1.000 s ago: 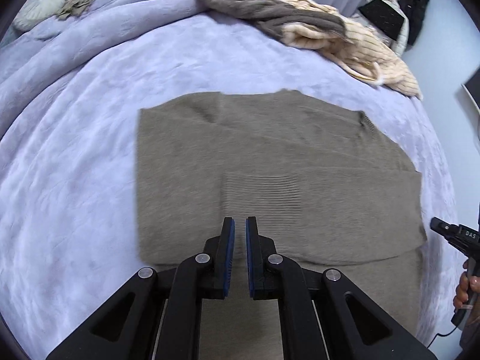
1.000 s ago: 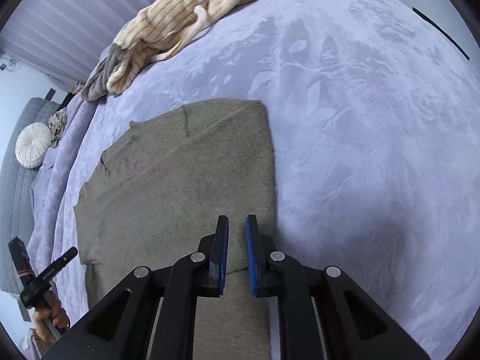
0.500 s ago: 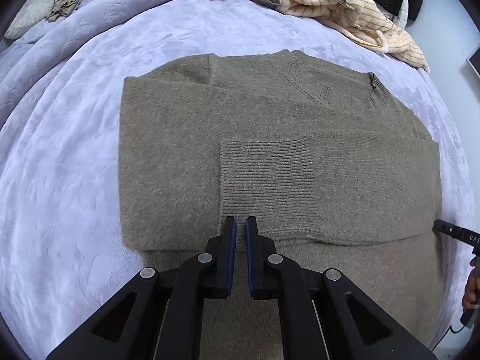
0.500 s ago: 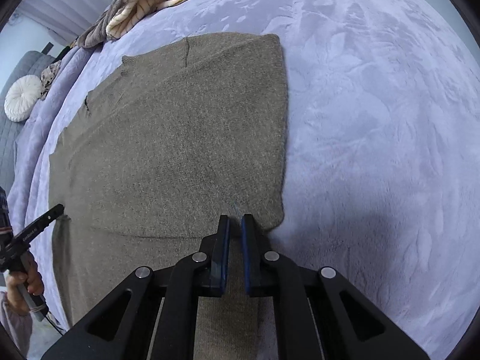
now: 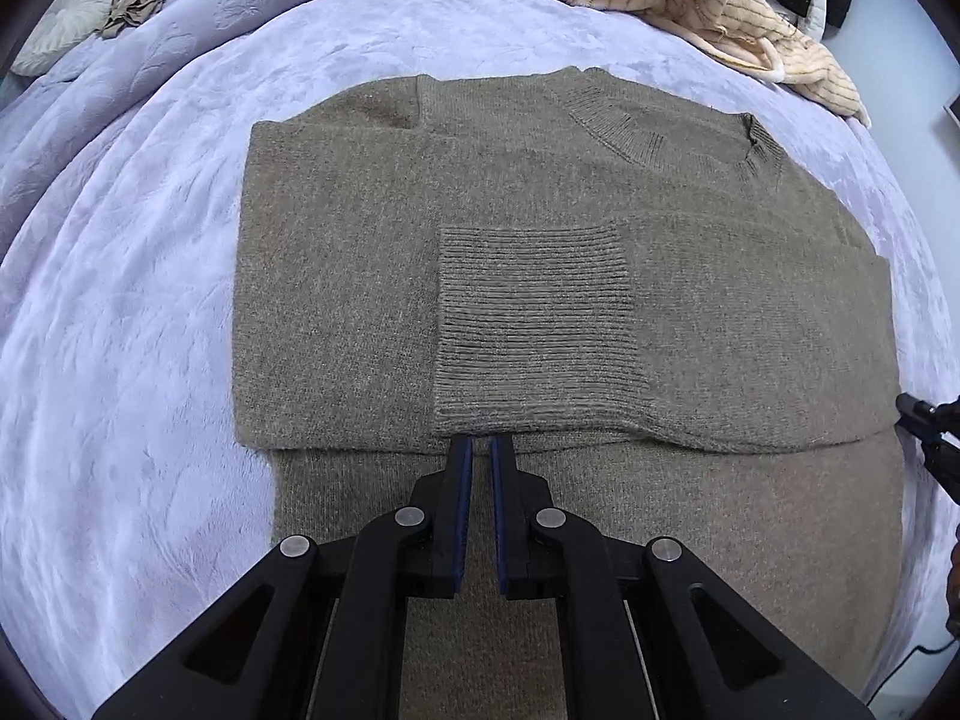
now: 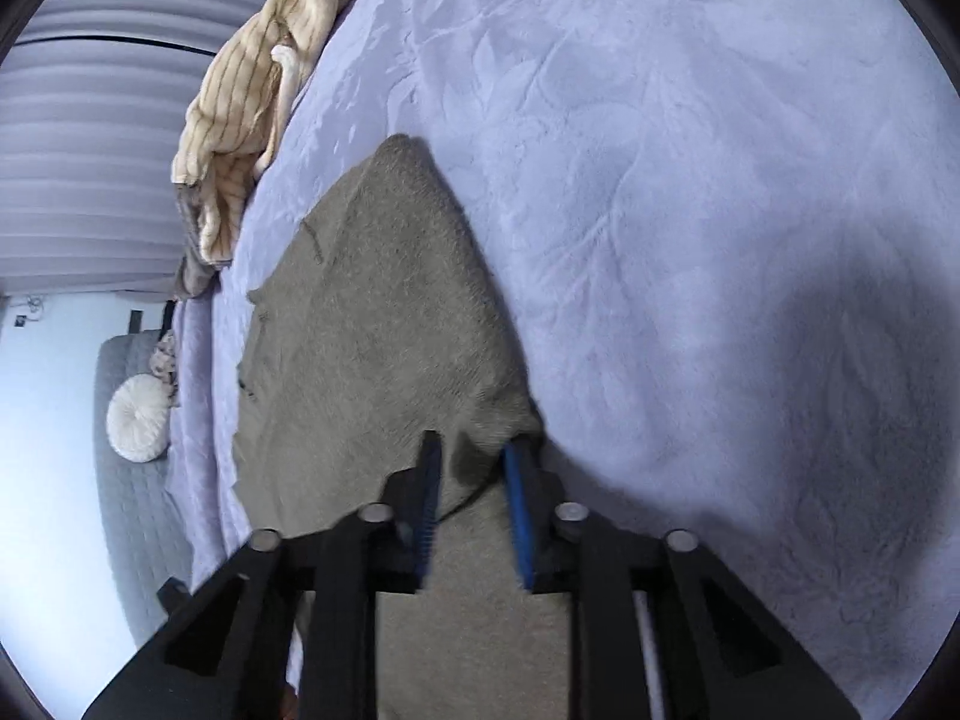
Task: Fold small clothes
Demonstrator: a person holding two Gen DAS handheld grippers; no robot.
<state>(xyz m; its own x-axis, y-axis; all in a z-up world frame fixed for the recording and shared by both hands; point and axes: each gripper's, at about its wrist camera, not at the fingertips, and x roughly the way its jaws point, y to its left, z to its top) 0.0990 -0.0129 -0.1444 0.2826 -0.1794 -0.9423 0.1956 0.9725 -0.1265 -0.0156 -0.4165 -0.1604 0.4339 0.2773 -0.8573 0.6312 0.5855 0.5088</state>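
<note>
Your left claw [image 5: 482, 441] is together, with only a thin slit between the blue pads and nothing held. Its tips stand just at the near edge of the folded-over layer of the sweater [image 5: 540, 276], right below the ribbed cuff [image 5: 534, 324]. Your right claw [image 6: 474, 450] is opening at this moment; the near right corner of that same folded layer sits between the pads, a little bunched and lifted, but the picture is blurred and I cannot tell if the pads press on it.

The sweater lies flat on the lilac bedspread [image 5: 120, 360], directly ahead of both claws. Its folded edge runs from left to right, across the line of the claws, and the collar [image 5: 660, 126] is at the far side. I judge the next fold goes along this edge, and the right claw is nearer to a corner.

The left view shows the whole garment, the cuff and the collar. The right view shows only the right border [image 6: 480, 276] and the corner, but there you see the cloth rise between the pads. A striped cream garment [image 5: 750, 18] lies at the far side, well apart.
</note>
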